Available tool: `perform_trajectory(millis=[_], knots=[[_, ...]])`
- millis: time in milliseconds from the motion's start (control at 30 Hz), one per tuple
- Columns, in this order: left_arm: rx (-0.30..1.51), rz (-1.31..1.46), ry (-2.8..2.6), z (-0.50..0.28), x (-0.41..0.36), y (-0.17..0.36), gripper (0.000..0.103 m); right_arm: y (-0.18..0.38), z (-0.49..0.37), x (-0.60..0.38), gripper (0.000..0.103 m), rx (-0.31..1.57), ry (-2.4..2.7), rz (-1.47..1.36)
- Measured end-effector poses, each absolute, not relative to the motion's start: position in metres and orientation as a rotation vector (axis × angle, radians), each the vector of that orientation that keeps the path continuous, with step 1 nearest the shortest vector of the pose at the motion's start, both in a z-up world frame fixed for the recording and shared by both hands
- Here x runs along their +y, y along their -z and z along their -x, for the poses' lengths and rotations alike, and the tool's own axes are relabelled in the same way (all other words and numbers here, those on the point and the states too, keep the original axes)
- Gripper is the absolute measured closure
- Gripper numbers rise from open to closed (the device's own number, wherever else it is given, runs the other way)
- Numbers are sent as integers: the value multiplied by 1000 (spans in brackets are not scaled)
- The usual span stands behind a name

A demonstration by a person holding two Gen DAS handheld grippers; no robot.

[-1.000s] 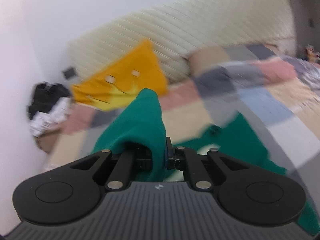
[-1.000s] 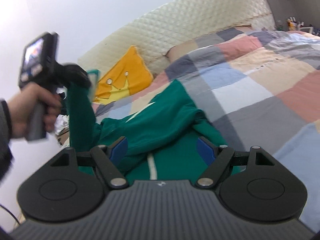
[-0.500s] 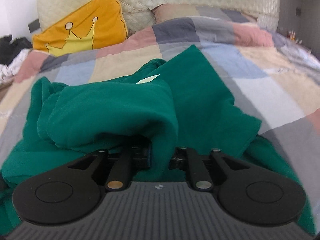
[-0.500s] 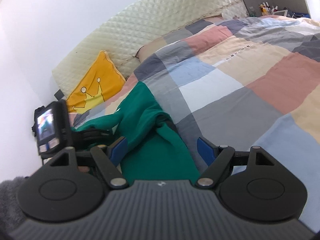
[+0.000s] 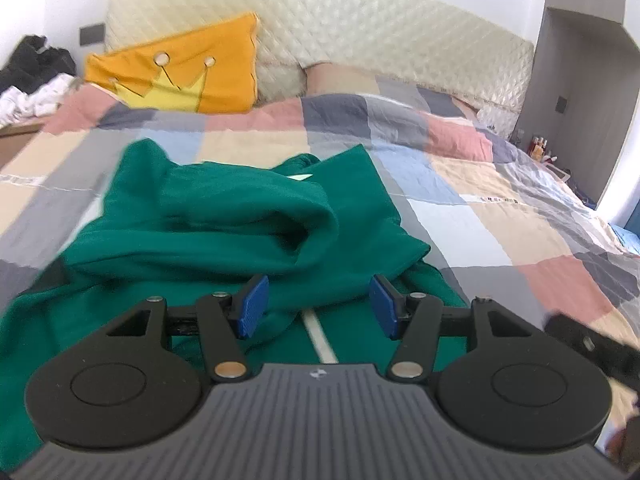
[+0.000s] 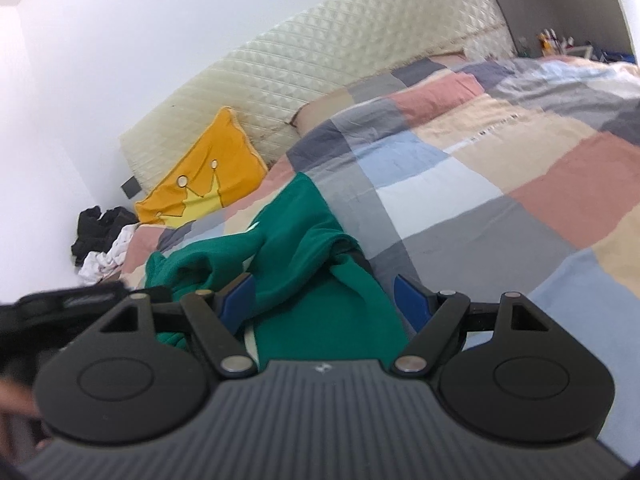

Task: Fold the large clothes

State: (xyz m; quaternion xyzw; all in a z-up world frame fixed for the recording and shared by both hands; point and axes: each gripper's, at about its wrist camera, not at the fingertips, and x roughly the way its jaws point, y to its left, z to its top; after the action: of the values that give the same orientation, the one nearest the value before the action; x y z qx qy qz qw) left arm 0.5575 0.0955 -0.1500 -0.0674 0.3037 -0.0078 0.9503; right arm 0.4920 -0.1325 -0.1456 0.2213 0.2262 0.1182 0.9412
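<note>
A large green garment [image 5: 224, 232] lies bunched on the patchwork quilt [image 5: 500, 216], one sleeve folded across its body. My left gripper [image 5: 316, 306] hovers just above the cloth near a pale stripe; its jaws are opening and the blue pads [image 5: 252, 306] grip nothing. In the right wrist view the same green garment [image 6: 316, 264] runs under my right gripper [image 6: 326, 300], which stands open over the cloth without pinching it. The left tool shows as a dark blur at the lower left of that view.
A yellow crown cushion [image 5: 188, 68] leans on the cream quilted headboard [image 5: 360, 36]. Dark and white clothes [image 6: 100, 240] are piled on a bedside stand at the left. Small bottles [image 5: 540, 148] stand at the far right. The quilt spreads wide to the right.
My left gripper came down from a raised position, laid the green sleeve across the garment, and let it go; its jaws went from shut to apart. The right gripper barely moved.
</note>
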Motion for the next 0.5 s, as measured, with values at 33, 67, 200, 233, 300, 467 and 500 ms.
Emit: perform_trajectory(millis=[33, 67, 200, 233, 300, 467, 500], knots=[[615, 132, 13, -546, 96, 147, 41, 144, -490, -129, 25, 455, -252, -439], [612, 125, 7, -535, 97, 145, 41, 143, -488, -126, 25, 452, -260, -425], [561, 117, -28, -489, 104, 136, 41, 137, -477, -112, 25, 446, -296, -358], [556, 117, -41, -479, 107, 136, 41, 136, -474, -109, 25, 448, -301, -341], [550, 129, -57, -461, 113, 137, 41, 134, -469, -101, 25, 439, -322, -305], [576, 200, -101, -429, 141, 146, 41, 128, -463, -73, 25, 412, -394, -187], [569, 197, -114, -425, 146, 146, 41, 127, -464, -67, 25, 413, -405, -169]])
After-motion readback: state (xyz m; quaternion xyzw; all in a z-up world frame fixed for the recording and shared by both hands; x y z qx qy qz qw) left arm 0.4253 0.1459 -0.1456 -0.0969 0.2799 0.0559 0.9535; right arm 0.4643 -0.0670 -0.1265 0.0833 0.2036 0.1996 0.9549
